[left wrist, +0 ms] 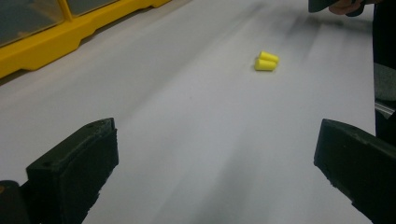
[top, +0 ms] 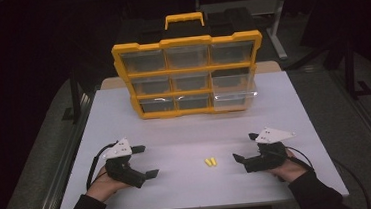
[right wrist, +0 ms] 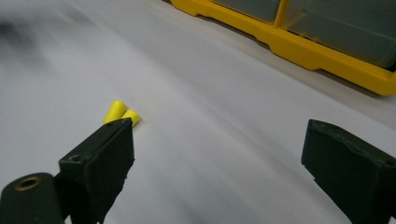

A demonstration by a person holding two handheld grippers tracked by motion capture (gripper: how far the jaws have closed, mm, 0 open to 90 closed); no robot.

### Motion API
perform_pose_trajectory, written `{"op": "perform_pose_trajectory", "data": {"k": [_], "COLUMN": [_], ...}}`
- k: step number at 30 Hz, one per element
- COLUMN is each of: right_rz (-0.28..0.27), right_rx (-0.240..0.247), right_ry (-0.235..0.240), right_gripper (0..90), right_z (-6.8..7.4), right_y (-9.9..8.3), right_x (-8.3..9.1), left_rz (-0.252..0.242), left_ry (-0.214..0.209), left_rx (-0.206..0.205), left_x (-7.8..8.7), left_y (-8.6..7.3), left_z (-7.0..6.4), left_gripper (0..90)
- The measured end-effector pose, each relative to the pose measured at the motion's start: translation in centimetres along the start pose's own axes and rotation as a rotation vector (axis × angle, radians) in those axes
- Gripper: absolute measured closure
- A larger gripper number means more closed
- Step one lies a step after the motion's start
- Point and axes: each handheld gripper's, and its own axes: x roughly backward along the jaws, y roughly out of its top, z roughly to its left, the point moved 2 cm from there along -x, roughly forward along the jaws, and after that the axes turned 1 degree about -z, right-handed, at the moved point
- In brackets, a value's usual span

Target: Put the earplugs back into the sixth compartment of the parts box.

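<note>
Two small yellow foam earplugs (top: 209, 162) lie side by side on the white table (top: 185, 129), between my two grippers. My left gripper (top: 146, 162) rests near the front left, open and holding nothing. Its own view has the earplugs (left wrist: 266, 61) ahead and to the right of the wide-apart jaws (left wrist: 219, 154). On the other side sits my right gripper (top: 244, 147), also open and empty. In the right gripper view the earplugs (right wrist: 120, 114) lie just beyond the left jaw of that gripper (right wrist: 219, 154).
A yellow organizer (top: 188, 74) with clear drawers stands upright at the back of the table, a handle on top. Its bottom right drawer (top: 235, 98) sticks out a little. Its yellow base edge (left wrist: 56, 44) (right wrist: 317, 53) appears in both gripper views.
</note>
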Motion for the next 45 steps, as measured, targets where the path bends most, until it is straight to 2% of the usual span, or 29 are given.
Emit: {"op": "perform_pose_trajectory", "data": {"k": [7, 22, 45], "right_rz": [-0.001, -0.003, -0.004], "right_rx": [0.001, 0.004, 0.017], "right_ry": [-0.001, -0.001, 0.007], "right_gripper": [8.5, 8.5, 8.5], "right_z": [0.0, 0.0, 0.1], "right_y": [0.0, 0.0, 0.1], "right_x": [0.0, 0.0, -0.1], "left_rz": [-0.019, -0.044, -0.027], "left_ry": [-0.029, -0.085, -0.145], "left_rx": [0.005, -0.014, -0.052], "left_x": [-0.7, -2.7, -5.8], "left_y": [1.1, 3.1, 4.8], "left_z": [-0.2, -1.0, -2.2], "left_gripper": [0.0, 0.0, 0.0]}}
